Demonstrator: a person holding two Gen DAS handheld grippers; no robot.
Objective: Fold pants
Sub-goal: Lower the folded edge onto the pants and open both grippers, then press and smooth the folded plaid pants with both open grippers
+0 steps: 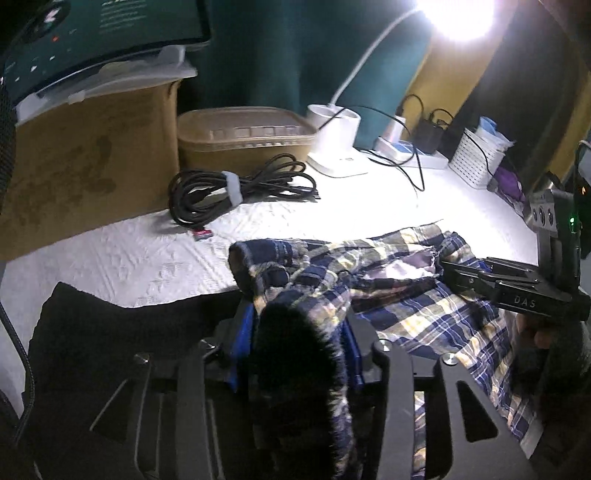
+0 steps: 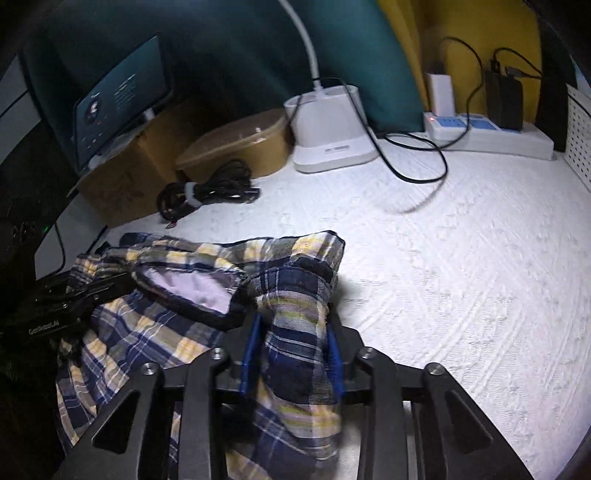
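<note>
White textured covering spreads across the desk (image 2: 461, 277), lit hard by a lamp (image 1: 458, 14) on a white base (image 2: 325, 125) far ahead of our tongs, with a lidded tub (image 1: 243, 133), a bundled black cable (image 1: 236, 192), a cardboard box (image 1: 92, 166) and a power strip (image 2: 491, 133) along the back. We hold the plaid pants (image 2: 192, 280) low over the near edge, bunched between our two tools. Our right tongs (image 2: 293, 358) have a wad of the cloth between the blue pads (image 2: 249, 354); the jaws stand partly apart, and we cannot tell from this view whether the pads press on the fabric or merely flank it. Our left tongs (image 1: 299, 354) likewise have a dark, fuzzy roll of fabric between the fingers, too close and shadowed for us to say if it is pinched or loose. From the left view the right tool reaches in from the right, over the spread cloth. We judge the task about midway: the garment looks doubled over once, with a pale inner lining showing just ahead of the right tongs, yet it lies crumpled and uneven. Still left, as we see it, are letting go cleanly, smoothing the layers, and at least one more fold to make a tidy stack.
</note>
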